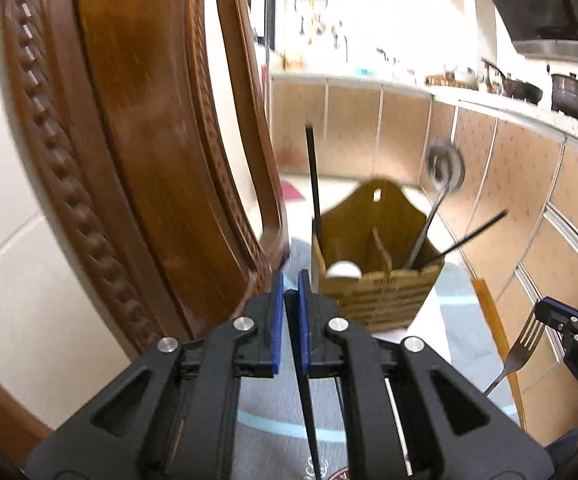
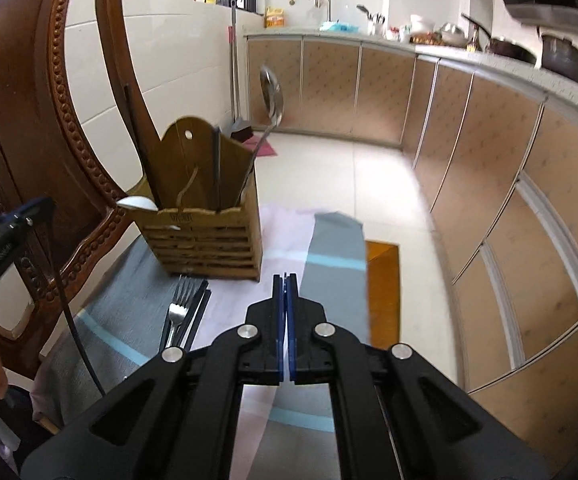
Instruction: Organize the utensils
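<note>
A wooden utensil holder point(image 1: 373, 280) point(image 2: 209, 236) stands on a grey and pink cloth. It holds a metal ladle point(image 1: 443, 170) point(image 2: 271, 92), black chopsticks point(image 1: 313, 176) and a white spoon point(image 1: 343, 269) point(image 2: 137, 203). My left gripper point(image 1: 291, 280) point(image 2: 41, 206) is shut on a black chopstick point(image 1: 307, 400) point(image 2: 73, 320) just left of the holder. My right gripper point(image 2: 285, 282) point(image 1: 545, 308) is shut on a fork point(image 1: 523, 348), right of the holder. Another fork point(image 2: 179, 304) and chopsticks point(image 2: 199, 312) lie on the cloth before the holder.
A carved wooden chair back point(image 1: 129, 140) point(image 2: 29, 140) rises close on the left. The cloth point(image 2: 329, 248) overhangs the table's wooden edge point(image 2: 383, 292). Kitchen cabinets point(image 2: 489, 160) and a counter with pots point(image 2: 565, 56) run along the right.
</note>
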Available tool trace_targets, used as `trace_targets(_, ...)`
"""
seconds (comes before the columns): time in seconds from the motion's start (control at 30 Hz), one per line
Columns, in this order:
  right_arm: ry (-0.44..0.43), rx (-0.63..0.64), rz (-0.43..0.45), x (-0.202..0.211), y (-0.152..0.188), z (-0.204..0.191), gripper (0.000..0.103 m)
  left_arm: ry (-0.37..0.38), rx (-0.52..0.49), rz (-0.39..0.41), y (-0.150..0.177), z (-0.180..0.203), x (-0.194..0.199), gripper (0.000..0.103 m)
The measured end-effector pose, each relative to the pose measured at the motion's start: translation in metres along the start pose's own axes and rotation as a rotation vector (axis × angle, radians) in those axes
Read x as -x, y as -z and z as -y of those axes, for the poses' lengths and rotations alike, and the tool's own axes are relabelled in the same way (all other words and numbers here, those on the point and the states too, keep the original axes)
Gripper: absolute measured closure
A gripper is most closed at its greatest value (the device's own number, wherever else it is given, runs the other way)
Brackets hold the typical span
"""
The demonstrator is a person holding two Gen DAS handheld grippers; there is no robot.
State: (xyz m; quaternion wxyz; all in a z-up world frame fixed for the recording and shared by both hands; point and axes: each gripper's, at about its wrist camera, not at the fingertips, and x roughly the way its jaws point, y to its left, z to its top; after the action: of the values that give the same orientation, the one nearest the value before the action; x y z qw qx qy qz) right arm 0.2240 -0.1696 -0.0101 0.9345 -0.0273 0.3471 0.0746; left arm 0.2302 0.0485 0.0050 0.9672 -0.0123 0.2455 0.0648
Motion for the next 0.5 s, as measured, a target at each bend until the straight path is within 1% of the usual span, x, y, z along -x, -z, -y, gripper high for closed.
trace_targets(0.07,0.039,0.029,0.036,0.011,-0.003,-0.005,0.101,-0.011,0.004,0.036,-0.007,-0.002,0.011,0.096)
trace_targets(0.13,0.084,0.062,0.088,0.025,-0.008,-0.008,0.102,-0.014,0.012,0.052,-0.011,-0.003,0.015,0.096)
trace_targets(0.23,0.106,0.085,0.130,0.042,-0.017,-0.011,0.102,-0.015,0.024,0.046,-0.016,-0.008,0.020,0.096)
trace_targets(0.33,0.117,0.102,0.145,0.052,-0.022,-0.015,0.102,-0.016,0.021,0.038,-0.016,-0.011,0.023,0.096)
trace_targets(0.4,0.107,0.106,0.136,0.051,-0.023,-0.016,0.102,-0.016,0.022,0.033,-0.015,-0.013,0.024,0.096)
trace_targets(0.5,0.030,0.038,0.040,0.033,-0.021,-0.004,0.102,-0.024,0.022,0.038,-0.011,-0.014,0.024,0.096)
